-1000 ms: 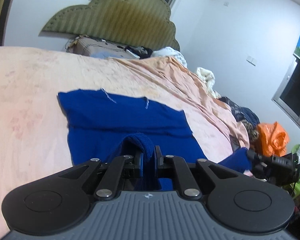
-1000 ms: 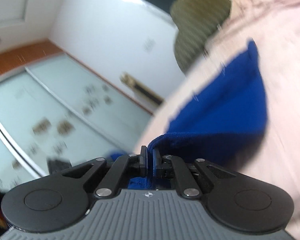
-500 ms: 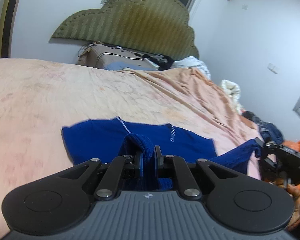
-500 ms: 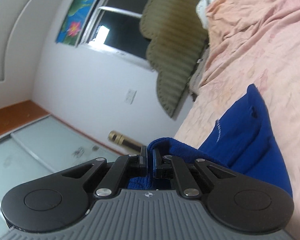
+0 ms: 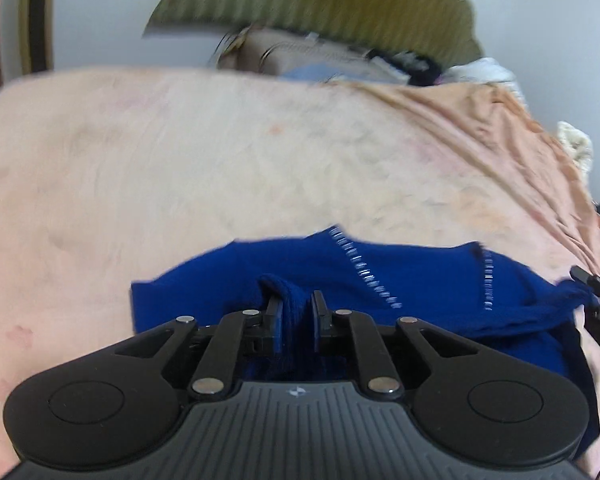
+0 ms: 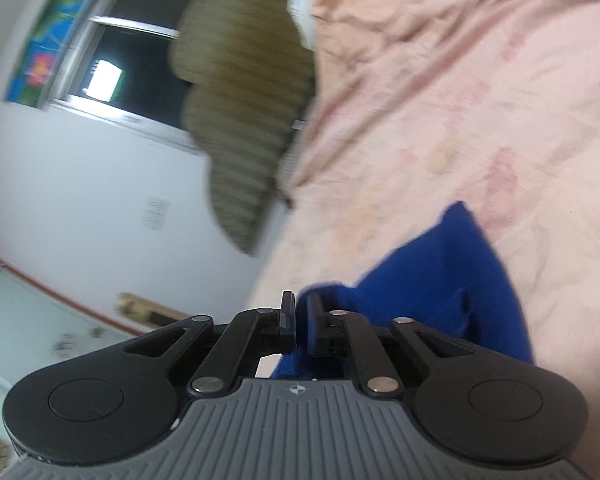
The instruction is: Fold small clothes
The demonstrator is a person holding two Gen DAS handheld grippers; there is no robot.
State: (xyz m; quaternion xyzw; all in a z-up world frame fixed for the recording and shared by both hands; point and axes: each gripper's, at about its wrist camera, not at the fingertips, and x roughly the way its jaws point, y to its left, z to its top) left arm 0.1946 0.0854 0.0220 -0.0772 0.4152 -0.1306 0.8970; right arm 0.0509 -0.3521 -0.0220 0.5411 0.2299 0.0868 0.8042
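Note:
A small royal-blue knit garment [image 5: 400,280] with white stitch lines lies on a peach bedsheet [image 5: 220,160]. My left gripper [image 5: 296,312] is shut on a bunched fold of its near edge. In the left wrist view the right gripper [image 5: 596,284] shows at the far right, pinching the garment's other corner. In the right wrist view my right gripper [image 6: 298,316] is shut on the blue garment [image 6: 440,280], which hangs rightward over the sheet [image 6: 480,100]. Both views are motion-blurred.
An olive padded headboard [image 5: 320,4] stands at the far end of the bed, with a bag and piled clothes [image 5: 320,60] below it. A white towel [image 5: 576,148] lies at the bed's right edge. A window [image 6: 112,60] and wall show in the right wrist view.
Both grippers keep their hold on the garment. The left view has dropped closer to the bed, with the garment stretched wider between the grippers. The right view has swung toward the bedsheet.

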